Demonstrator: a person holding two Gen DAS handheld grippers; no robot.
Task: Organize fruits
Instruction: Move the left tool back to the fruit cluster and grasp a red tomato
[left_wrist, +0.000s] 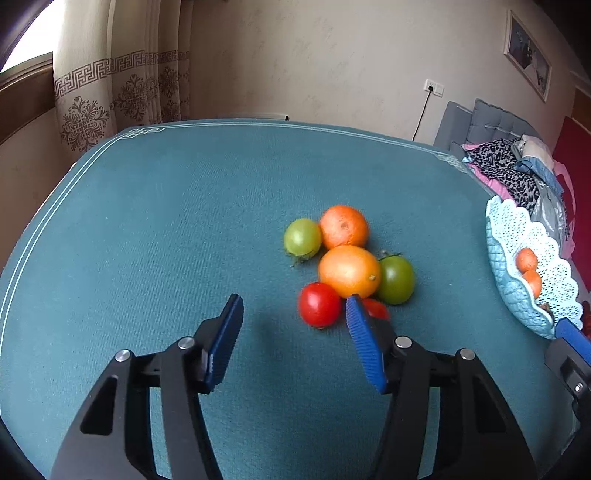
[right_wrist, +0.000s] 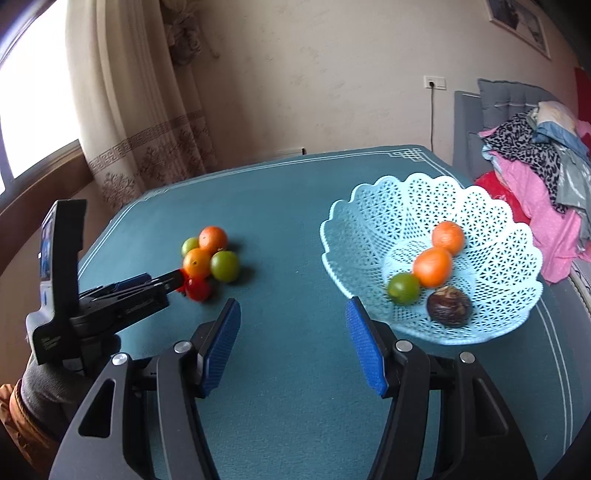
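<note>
Teal tablecloth (left_wrist: 147, 240) — loose fruit cluster (left_wrist: 347, 266), basket (right_wrist: 491, 302) apart

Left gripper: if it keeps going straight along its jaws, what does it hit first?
Probably the round red tomato at the near edge of the fruit cluster. The left gripper has open jaws, nothing between them, and the tomato sits just ahead, toward the right-side finger. Depth is uncertain; it might meet the teal tablecloth first.

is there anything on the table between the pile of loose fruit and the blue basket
Nothing visible. Between the fruit pile and the basket lies only bare teal tablecloth.
</note>
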